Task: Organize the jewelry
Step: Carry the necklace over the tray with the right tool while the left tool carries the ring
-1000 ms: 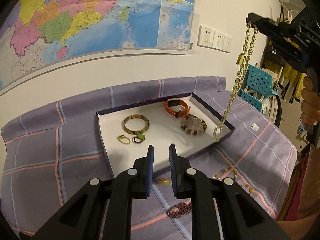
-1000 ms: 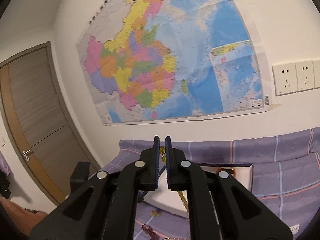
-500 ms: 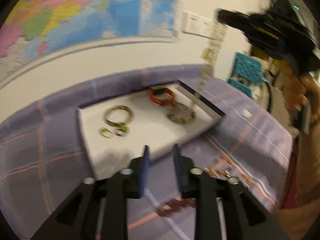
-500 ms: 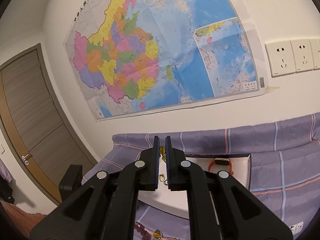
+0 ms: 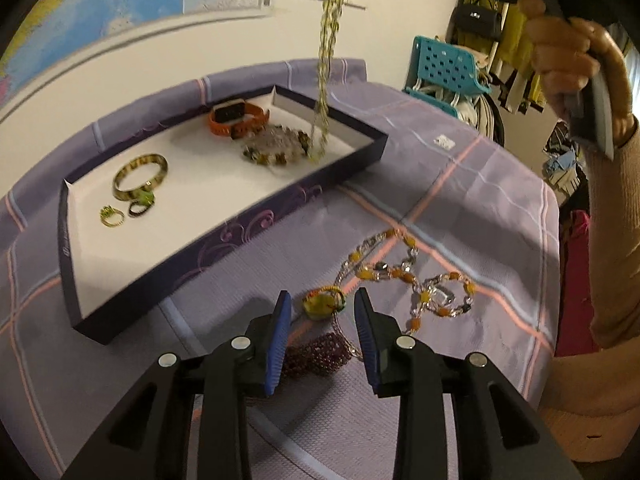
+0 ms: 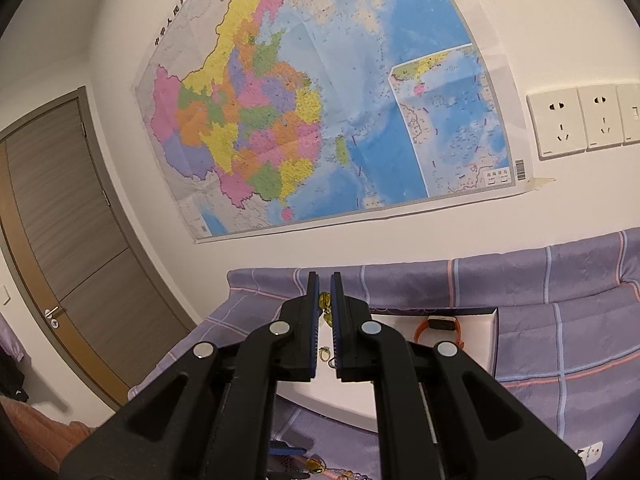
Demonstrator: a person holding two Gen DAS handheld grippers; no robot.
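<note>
Two grippers up: right gripper (image 6: 324, 312) pinches the green-gold chain necklace (image 5: 325, 80), its end dangling into the jewelry tray (image 5: 224, 248) by the beaded bracelet (image 5: 276, 148); left gripper (image 5: 322, 312) gapes wide over the yellow pendant (image 5: 320, 305).

Open L claw (image 5: 322, 312) over yellow pendant (image 5: 320, 305), chain (image 5: 329, 40) above tray (image 5: 224, 236)

Gold chain (image 5: 327, 40) hanging vertical, lower end over white-lined tray (image 5: 224, 236) beside beaded bracelet (image 5: 276, 148).
</note>
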